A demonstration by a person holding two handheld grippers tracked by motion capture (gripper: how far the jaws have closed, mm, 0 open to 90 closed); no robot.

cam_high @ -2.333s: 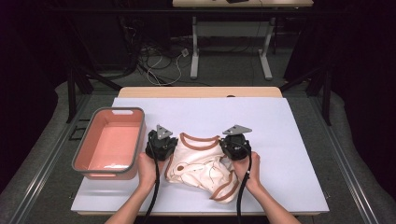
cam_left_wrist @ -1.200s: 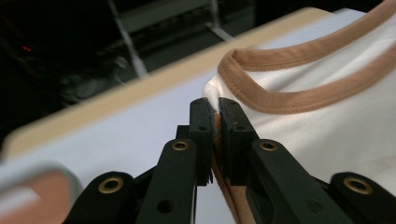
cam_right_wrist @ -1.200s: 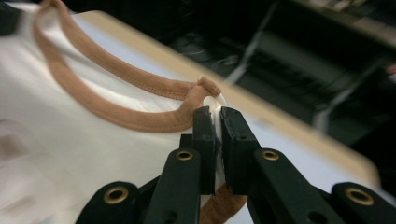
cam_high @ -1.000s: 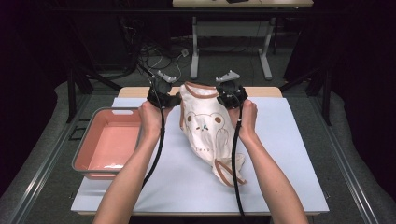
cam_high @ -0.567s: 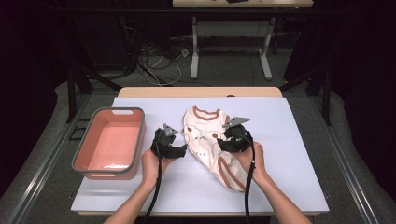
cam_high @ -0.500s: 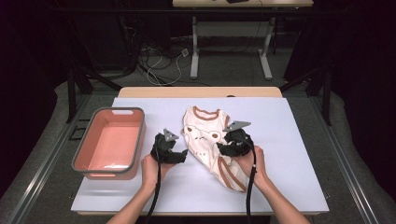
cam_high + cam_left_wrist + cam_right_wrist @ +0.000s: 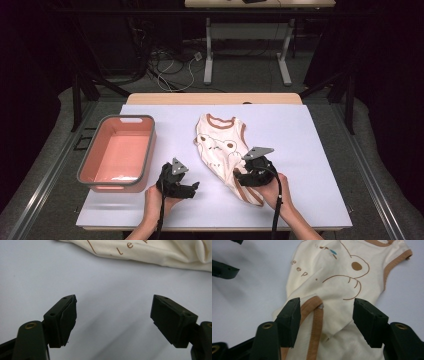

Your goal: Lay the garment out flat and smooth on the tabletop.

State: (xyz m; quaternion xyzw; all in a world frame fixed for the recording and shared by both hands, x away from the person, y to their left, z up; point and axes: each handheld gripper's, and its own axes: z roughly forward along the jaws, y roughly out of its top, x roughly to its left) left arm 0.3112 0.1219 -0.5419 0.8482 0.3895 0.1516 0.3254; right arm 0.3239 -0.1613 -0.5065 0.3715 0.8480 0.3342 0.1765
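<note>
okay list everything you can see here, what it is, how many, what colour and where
shirt: one, cream with brown trim and a cartoon print, spread on the middle of the table.
tub: one, pink inside with a grey rim, left side of the table.
table: one, white top with a wooden far edge.
desk legs: one pair, white, on the floor beyond the table, cables beside them.
left tongs: one, black, open over bare table near the front edge.
right tongs: one, black, open over the shirt's near end.
hands: two, at the front edge.
</note>
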